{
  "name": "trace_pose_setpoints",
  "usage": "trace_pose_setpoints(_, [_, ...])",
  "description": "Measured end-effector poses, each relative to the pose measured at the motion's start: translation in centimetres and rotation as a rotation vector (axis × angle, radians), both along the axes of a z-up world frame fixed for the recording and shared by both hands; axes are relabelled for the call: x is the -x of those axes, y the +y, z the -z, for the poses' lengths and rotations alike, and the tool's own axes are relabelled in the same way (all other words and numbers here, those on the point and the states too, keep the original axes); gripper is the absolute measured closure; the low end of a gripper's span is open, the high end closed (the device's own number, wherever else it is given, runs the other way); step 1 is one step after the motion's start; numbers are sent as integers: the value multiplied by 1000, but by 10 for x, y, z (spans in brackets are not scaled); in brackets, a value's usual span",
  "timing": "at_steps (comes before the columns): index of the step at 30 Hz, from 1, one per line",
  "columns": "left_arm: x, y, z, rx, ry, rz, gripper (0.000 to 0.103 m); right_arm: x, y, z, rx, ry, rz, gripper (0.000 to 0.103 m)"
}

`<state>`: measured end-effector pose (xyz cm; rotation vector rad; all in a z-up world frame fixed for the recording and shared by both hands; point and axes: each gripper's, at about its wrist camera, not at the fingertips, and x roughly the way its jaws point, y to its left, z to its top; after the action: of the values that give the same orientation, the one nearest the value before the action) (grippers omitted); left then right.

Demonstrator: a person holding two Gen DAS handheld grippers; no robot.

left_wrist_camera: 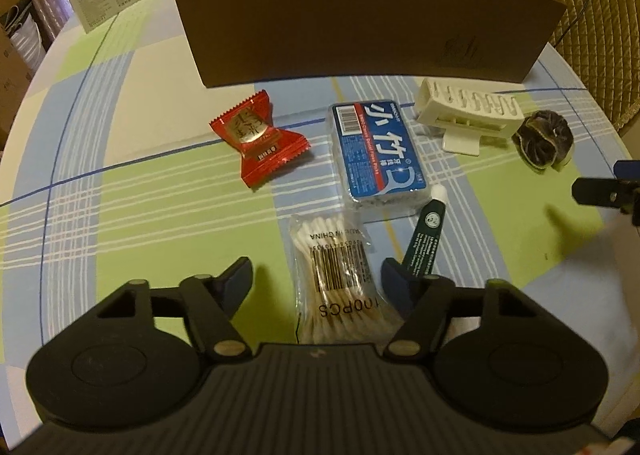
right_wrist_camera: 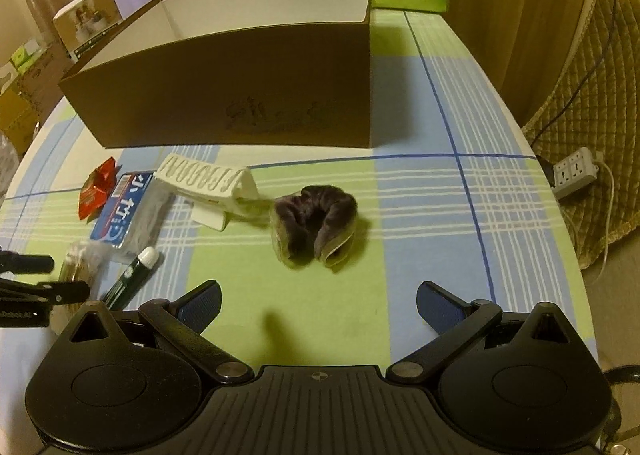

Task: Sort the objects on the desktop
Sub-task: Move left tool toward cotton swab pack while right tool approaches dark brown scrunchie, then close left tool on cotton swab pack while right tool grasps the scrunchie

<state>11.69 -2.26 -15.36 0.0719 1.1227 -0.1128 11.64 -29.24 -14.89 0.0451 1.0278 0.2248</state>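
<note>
**Both grippers wide, nothing held**

I see my left gripper [left_wrist_camera: 316, 283] low over the tabletop [left_wrist_camera: 140, 215], its jaws spread on both sides of the cotton swab bag [left_wrist_camera: 340, 275]. The green tube [left_wrist_camera: 424, 239] lies just beside it, touching the blue dental floss pack [left_wrist_camera: 376, 151]. The red candy [left_wrist_camera: 260, 135] sits apart. My right gripper [right_wrist_camera: 318, 307], jaws spread and empty, faces the dark scrunchie [right_wrist_camera: 314, 223]. The white clip [right_wrist_camera: 212, 183] lies before the brown cardboard box [right_wrist_camera: 240, 91].

Light: dim, warm indoor cast, yellowish over the tabletop [right_wrist_camera: 420, 127].
Shadows: soft, dark under the cardboard box [left_wrist_camera: 360, 27]; a small blurred one near each gripper.
Distortion: strong fisheye bending, black corners.
Focus: slightly soft and grainy throughout.
</note>
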Motion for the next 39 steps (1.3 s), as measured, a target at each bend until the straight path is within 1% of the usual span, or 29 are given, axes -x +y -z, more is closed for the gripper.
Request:
trace_pose_setpoints(1, [-1,1,2,1,4,-1,42,-1,0,0,-1,-2,-1,2])
trace_pose_setpoints(4, [-3,3,7,6,13,-8,43,-4,1,1,-5,-7,-7,2])
trace_pose_setpoints(6, [-4,7,9,11,14,-16,48,-6,2,1,-6,-12,-18,2])
trace_pose_setpoints(8, [-5,11,10,8,6,-23,63,-9,5,2,0,-18,-31,2])
trace_pose_setpoints(10, [-7,17,9,0,-4,-34,71,-12,7,3,1,-27,-42,2])
trace_pose_setpoints(15, [-14,39,7,-5,-4,-99,72,-26,11,11,17,-48,-54,2])
trace_pose_setpoints(16, [-14,44,7,-7,-3,-113,72,-29,11,13,20,-52,-58,5])
trace_pose_setpoints(17, [-15,47,6,-9,-4,-123,72,-31,12,15,27,-55,-63,11])
trace_pose_setpoints(18, [-15,51,6,-10,-4,-133,72,-34,12,17,35,-55,-68,15])
trace_pose_setpoints(20, [-14,55,6,-12,-4,-148,72,-39,12,23,45,-52,-75,26])
trace_pose_setpoints(24, [-12,58,6,-16,-8,-161,71,-47,11,30,44,-36,-65,36])
trace_pose_setpoints(27, [-12,55,6,-23,-12,-155,71,-46,14,31,61,-55,-85,46])
trace_pose_setpoints(29, [-12,53,5,-28,-13,-151,71,-43,17,31,63,-63,-115,61])
trace_pose_setpoints(30, [-12,52,5,-34,-12,-146,71,-42,18,31,60,-62,-121,63])
trace_pose_setpoints(32, [-12,50,5,-33,-8,-128,76,-39,20,30,58,-61,-131,72])
trace_pose_setpoints(35, [-8,43,4,-34,-6,-95,82,-33,20,29,52,-55,-140,80])
trace_pose_setpoints(39, [-3,38,4,-18,-2,-72,84,-22,21,25,46,-27,-155,84])
